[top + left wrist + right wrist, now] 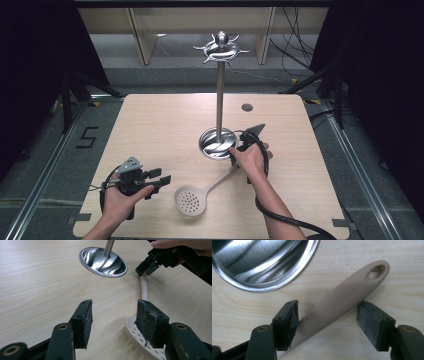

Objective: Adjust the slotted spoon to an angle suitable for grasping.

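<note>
Now we hold our right tool (328,322) low, its jaws wide astride the spoon (191,200) handle at lower centre of the worktop (150,130); our left tool (112,322) gapes empty beside the metal stand (219,90).

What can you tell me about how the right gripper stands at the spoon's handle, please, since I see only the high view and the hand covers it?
Observer: In the right gripper view the right gripper is open, one jaw on each side of the slotted spoon's handle.
Operator: Do the pads touch it?
Observer: The left pad looks to be against the handle; the right pad stands apart.
Operator: Is there a hanging hole?
Observer: Yes, an oval hole at the handle's end, beyond the jaws.
</note>
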The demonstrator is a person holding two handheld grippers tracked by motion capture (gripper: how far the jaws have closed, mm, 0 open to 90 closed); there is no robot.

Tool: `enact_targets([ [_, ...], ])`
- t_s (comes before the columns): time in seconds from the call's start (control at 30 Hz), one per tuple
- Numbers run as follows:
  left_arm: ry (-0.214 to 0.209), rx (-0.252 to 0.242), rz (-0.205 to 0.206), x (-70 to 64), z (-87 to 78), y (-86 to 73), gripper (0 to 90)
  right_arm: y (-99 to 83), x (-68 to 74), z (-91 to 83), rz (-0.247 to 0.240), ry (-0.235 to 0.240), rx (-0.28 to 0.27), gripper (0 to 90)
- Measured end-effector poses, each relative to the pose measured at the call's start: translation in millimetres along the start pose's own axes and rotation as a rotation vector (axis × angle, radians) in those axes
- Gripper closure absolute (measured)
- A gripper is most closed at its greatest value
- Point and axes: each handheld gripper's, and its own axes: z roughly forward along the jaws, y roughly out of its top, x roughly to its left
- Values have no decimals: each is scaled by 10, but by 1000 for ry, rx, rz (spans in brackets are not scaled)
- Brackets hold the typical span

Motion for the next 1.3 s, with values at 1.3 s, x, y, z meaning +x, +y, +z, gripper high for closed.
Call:
enact_targets([
  [1.3, 1, -2, -10, -5, 3, -16, 459, 50, -36, -38, -103, -44, 67, 600],
])
